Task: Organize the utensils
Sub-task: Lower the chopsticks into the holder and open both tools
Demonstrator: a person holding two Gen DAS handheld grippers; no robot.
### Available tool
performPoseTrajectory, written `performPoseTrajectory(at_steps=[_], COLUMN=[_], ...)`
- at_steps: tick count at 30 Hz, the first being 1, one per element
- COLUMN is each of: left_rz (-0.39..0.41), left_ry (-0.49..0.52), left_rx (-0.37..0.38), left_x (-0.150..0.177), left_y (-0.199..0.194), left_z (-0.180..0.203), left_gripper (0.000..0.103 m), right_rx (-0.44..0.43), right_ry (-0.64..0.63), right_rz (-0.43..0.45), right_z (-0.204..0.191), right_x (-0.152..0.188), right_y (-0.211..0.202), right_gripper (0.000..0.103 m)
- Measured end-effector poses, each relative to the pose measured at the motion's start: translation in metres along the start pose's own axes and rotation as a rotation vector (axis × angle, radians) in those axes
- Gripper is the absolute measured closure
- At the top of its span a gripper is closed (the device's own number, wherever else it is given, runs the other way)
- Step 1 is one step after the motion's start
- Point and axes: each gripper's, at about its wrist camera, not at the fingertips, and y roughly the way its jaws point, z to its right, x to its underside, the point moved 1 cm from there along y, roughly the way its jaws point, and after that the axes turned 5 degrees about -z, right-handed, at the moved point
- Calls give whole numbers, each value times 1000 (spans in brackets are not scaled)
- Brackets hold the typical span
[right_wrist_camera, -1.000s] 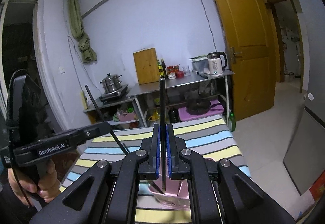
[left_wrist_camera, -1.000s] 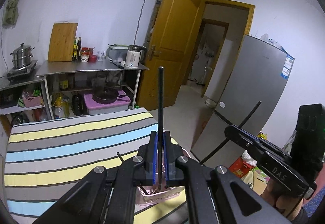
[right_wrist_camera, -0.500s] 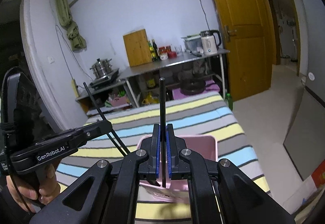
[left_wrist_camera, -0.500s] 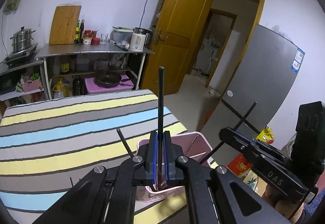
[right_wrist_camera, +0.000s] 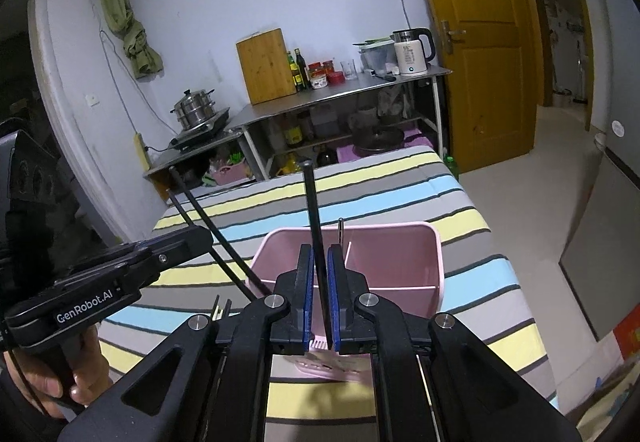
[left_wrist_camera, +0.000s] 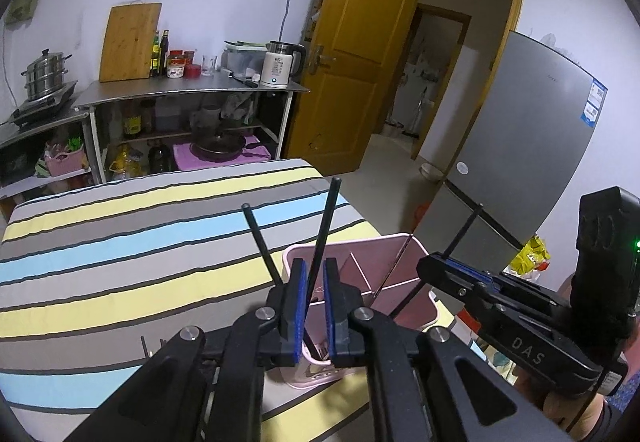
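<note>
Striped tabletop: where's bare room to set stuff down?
The striped tabletop is bare from the far edge by the metal shelf to the pink caddy. Crowded: the caddy corner, where both hand-held grippers, left and right, hold black chopsticks.

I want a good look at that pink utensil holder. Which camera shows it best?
The right wrist view: the pink utensil holder sits centred, with rim and dividers visible. The left wrist view shows it off-centre, partly behind the tongs.
</note>
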Motion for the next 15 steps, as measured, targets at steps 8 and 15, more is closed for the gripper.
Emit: performPoseTrajectory(at_steps=[8, 15], left_rz=[41, 76], left_ry=[-27, -56], left_rx=[8, -13], left_x=[8, 34], left_y=[-28, -60], left_z=[-11, -25], left_gripper=[83, 80], right_rx=[13, 1], right_ry=[2, -3], right_rz=[46, 81], right_z=[-2, -6], right_x=[1, 12], right_y=[-22, -49], right_gripper=[80, 80])
